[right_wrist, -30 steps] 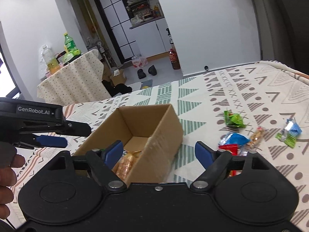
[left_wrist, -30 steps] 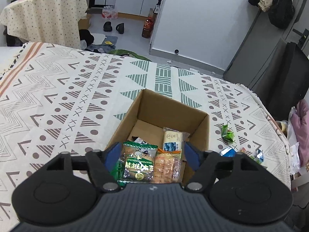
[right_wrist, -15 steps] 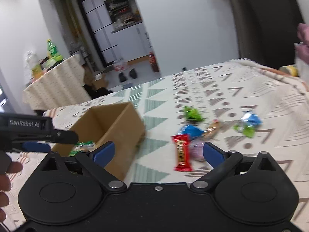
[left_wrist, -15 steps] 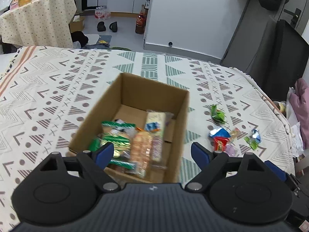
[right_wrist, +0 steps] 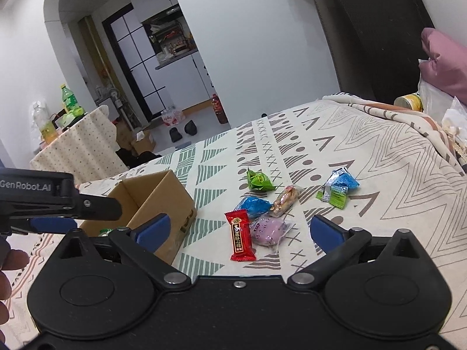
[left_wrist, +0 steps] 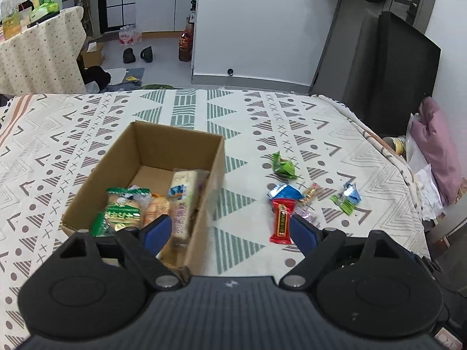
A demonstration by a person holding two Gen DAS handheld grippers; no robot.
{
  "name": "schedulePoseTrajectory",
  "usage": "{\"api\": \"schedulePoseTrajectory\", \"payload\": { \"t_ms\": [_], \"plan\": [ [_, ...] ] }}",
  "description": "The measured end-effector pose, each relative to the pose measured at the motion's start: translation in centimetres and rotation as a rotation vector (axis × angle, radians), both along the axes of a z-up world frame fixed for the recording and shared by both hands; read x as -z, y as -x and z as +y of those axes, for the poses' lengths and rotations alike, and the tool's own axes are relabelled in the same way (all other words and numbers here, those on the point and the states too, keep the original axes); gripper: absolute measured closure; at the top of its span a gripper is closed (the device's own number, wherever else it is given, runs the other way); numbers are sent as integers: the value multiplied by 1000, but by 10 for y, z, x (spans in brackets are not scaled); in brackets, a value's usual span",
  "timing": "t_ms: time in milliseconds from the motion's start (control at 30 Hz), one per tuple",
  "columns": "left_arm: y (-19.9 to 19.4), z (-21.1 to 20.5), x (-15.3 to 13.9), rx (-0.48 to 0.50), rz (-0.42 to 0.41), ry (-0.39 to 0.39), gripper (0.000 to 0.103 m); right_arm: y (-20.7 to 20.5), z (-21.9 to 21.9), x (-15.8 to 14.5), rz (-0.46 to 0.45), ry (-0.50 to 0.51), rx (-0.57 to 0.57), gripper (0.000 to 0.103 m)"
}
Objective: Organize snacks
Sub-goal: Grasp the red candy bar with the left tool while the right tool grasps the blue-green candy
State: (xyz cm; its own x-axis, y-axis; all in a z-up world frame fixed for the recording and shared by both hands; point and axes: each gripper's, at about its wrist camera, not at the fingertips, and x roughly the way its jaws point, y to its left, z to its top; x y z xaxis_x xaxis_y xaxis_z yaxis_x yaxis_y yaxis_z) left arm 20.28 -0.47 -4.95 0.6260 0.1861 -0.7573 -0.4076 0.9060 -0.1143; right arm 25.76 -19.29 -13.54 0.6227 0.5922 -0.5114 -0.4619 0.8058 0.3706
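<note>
An open cardboard box [left_wrist: 216, 172] [right_wrist: 172, 192] on the patterned cloth holds a green snack pack [left_wrist: 121, 213], an orange one and a pale bar [left_wrist: 185, 189]. To its right lie loose snacks: a red bar [left_wrist: 281, 218] [right_wrist: 240, 234], a blue packet [left_wrist: 284, 191] [right_wrist: 254, 205], a green packet [left_wrist: 284, 166] [right_wrist: 258, 180], a pink packet [right_wrist: 268, 229] and a small blue-green pair [right_wrist: 338, 188]. My left gripper [left_wrist: 230, 230] is open and empty above the box's right wall. My right gripper [right_wrist: 238, 230] is open over the red bar, holding nothing.
The table's right edge [left_wrist: 408, 175] drops off beside a pink cushion [left_wrist: 437, 151] and a dark chair [left_wrist: 402, 73]. A second, dotted-cloth table [left_wrist: 38, 64] with bottles stands at the far left. A hand [right_wrist: 8, 262] holds the left gripper's body [right_wrist: 43, 201].
My left gripper opened, dropped the green and orange packs into the box, then pulled back and to the right. My right gripper swung right from the box to the loose snacks.
</note>
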Motion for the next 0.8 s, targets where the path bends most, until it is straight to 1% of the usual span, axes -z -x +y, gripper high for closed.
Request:
{"api": "schedulePoseTrajectory", "payload": {
  "t_ms": [200, 300, 367, 533, 633, 800],
  "plan": [
    [-2, -17, 6, 24, -7, 15, 16, 2, -15, 1, 4, 10, -20, 0],
    [-1, -19, 11, 21, -27, 57, 16, 4, -20, 3, 8, 30, -26, 0],
    [-2, -21, 15, 23, -28, 69, 15, 4, -24, 7, 5, 46, -30, 0],
    [-9, -30, 17, 29, -24, 75, 14, 1, -37, 14, 31, 58, -6, 0],
    [-13, -35, 19, 53, -24, 57, 13, -1, -41, 19, 34, 53, 5, 0],
    [-20, -34, 25, 60, -18, 95, 13, -10, -46, 24, 58, 46, 30, 0]
  ]
}}
